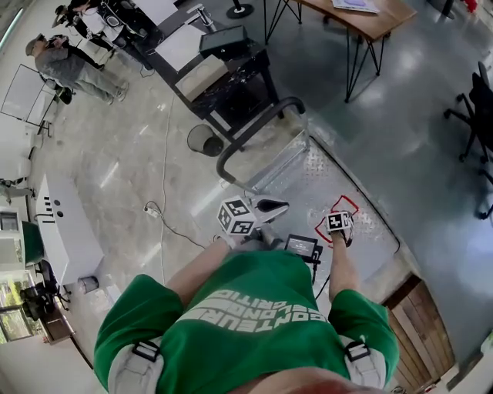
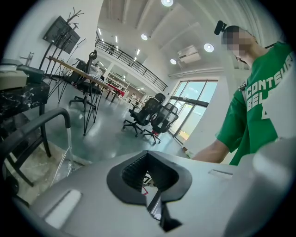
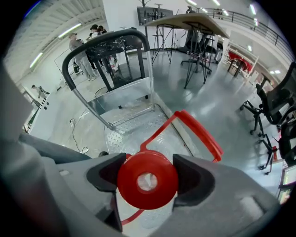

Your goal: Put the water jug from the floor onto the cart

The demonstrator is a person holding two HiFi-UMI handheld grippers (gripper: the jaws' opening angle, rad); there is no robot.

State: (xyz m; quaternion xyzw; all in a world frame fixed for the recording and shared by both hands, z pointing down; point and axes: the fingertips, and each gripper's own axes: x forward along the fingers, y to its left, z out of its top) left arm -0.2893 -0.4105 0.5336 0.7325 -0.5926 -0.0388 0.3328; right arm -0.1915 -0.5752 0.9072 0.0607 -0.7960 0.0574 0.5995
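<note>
The right gripper (image 3: 148, 177) is clamped on the water jug (image 3: 155, 221). Its two dark pads press the red cap (image 3: 147, 181) from either side, and the red handle (image 3: 203, 134) loops up and away from the cap. The jug is over the cart (image 1: 308, 177), above the diamond-plate deck at the end away from the black push handle (image 1: 254, 127). Its base is hidden, so it may be resting on the deck or hanging just above it; neither view settles this.

The left gripper (image 2: 155, 199) is held beside the cart's near end with its jaws brought together and nothing between them. Its marker cube (image 1: 237, 218) sits close to the person's chest.

The person's green T-shirt (image 2: 259, 92) has white lettering. In the left gripper view it reads "CONTEUR" with "BEL" beneath, and the rest is cut off.

Beyond the cart's handle stands a black rack (image 1: 231, 85), and past it are a few people (image 1: 69, 65). To the side of the cart there is a wooden-topped desk (image 1: 370, 19) on thin black legs.
</note>
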